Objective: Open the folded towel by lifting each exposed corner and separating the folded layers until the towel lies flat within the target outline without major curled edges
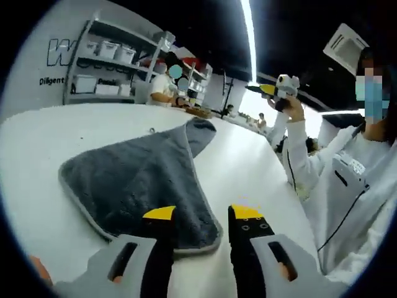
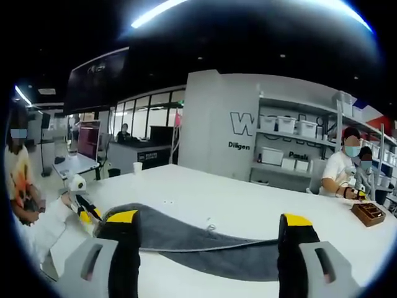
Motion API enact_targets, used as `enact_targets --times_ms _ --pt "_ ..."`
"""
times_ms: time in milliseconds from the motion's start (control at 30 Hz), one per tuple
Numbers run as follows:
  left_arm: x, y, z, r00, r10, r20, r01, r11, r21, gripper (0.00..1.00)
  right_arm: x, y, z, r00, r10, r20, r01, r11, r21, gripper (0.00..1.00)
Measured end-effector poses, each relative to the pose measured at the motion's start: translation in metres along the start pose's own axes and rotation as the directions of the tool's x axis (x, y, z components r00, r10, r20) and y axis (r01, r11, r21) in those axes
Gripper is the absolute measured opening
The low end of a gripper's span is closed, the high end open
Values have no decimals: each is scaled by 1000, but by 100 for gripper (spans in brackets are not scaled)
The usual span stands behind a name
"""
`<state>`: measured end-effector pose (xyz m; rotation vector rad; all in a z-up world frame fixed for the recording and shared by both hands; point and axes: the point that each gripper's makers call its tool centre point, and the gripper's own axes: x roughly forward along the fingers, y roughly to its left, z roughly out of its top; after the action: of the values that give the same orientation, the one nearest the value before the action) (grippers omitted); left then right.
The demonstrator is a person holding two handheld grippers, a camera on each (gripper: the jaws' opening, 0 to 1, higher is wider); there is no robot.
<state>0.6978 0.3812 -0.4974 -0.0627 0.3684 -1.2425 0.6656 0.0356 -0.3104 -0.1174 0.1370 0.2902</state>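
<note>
The grey towel (image 1: pixel 139 183) lies folded on the white table (image 1: pixel 248 167), and in the left gripper view the left gripper (image 1: pixel 201 217) hovers with jaws spread and empty, the towel's near corner just under its left jaw tip at about 7 o'clock. In the right gripper view the towel stretches crosswise between the right gripper's (image 2: pixel 208 226) wide-spread jaws, long axis from 9 to 3 o'clock. By that reckoning the left gripper looks nearer a liftable corner.

Grey left tool (image 1: pixel 203 215) and right tool (image 2: pixel 209 218), black jaws (yellow-tipped); person's white long sleeve (image 1: pixel 304 152).
</note>
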Motion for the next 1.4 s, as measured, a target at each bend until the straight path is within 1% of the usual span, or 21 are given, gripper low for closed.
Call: enact_targets --times_ms 33,133,167,267,367,500,633,667,733,767,833,900,933,967,1033,1100,1133,1167,1233,1333,1400 --pt "0 8 5 999 50 21 -51 998 27 46 0 -1 0 1000 -2 -1 2 1000 0 92" --pt "2 13 5 995 102 3 -102 992 71 58 0 -3 -1 1000 -10 -4 10 1000 2 92" --pt "4 18 7 990 141 11 -142 984 112 62 1 -5 -3 1000 -14 -7 14 1000 5 92" --pt "6 26 8 984 176 19 -177 978 114 76 -1 -12 -5 1000 -26 -11 26 1000 15 92" --pt "7 35 8 976 219 19 -219 968 121 85 -3 -18 -6 999 -40 -11 40 999 23 92" --pt "10 47 4 964 266 1 -264 958 115 100 -11 -51 -13 994 -110 -18 111 991 71 92" --pt "9 51 2 961 277 -10 -274 954 118 100 -15 -73 -21 984 -176 -36 179 979 96 92" --pt "9 51 2 961 278 -9 -275 954 118 100 -12 -82 -27 977 -207 -55 211 974 80 93" --pt "9 51 1 960 280 -11 -277 954 118 100 -9 -85 -32 974 -215 -72 219 975 47 93" --pt "9 52 1 959 283 -13 -280 953 117 100 -4 -86 -37 975 -208 -79 208 978 -6 91" --pt "8 53 1 955 295 -16 -291 948 125 100 11 -92 -43 983 -173 -58 165 979 -121 85" --pt "8 53 2 956 294 -11 -291 949 124 100 24 -103 -50 986 -155 -64 140 971 -194 85" --pt "8 54 2 956 294 -8 -290 949 125 100 29 -110 -58 983 -157 -96 128 957 -259 85" --pt "8 54 3 956 295 -6 -292 949 123 100 34 -126 -73 966 -195 -168 138 944 -300 85" --pt "6 55 4 954 300 -6 -297 946 127 100 47 -146 -87 958 -201 -206 120 930 -348 88" --pt "6 55 5 952 305 -1 -302 944 131 100 58 -156 -100 960 -156 -233 68 935 -347 87" --pt "6 54 5 953 303 -1 -301 945 131 100 68 -167 -109 961 -118 -249 39 953 -301 86" --pt "6 54 5 953 302 -2 -300 945 130 100 76 -175 -117 959 -91 -268 7 954 -299 87" --pt "6 55 4 952 307 -5 -303 944 132 100 86 -193 -133 946 -78 -316 -21 954 -298 85" --pt "6 56 4 951 309 -8 -305 943 132 99 103 -232 -160 911 -107 -397 -9 960 -281 84" --pt "6 56 3 951 310 -11 -305 943 132 99 117 -247 -169 903 -101 -417 -26 957 -288 84"
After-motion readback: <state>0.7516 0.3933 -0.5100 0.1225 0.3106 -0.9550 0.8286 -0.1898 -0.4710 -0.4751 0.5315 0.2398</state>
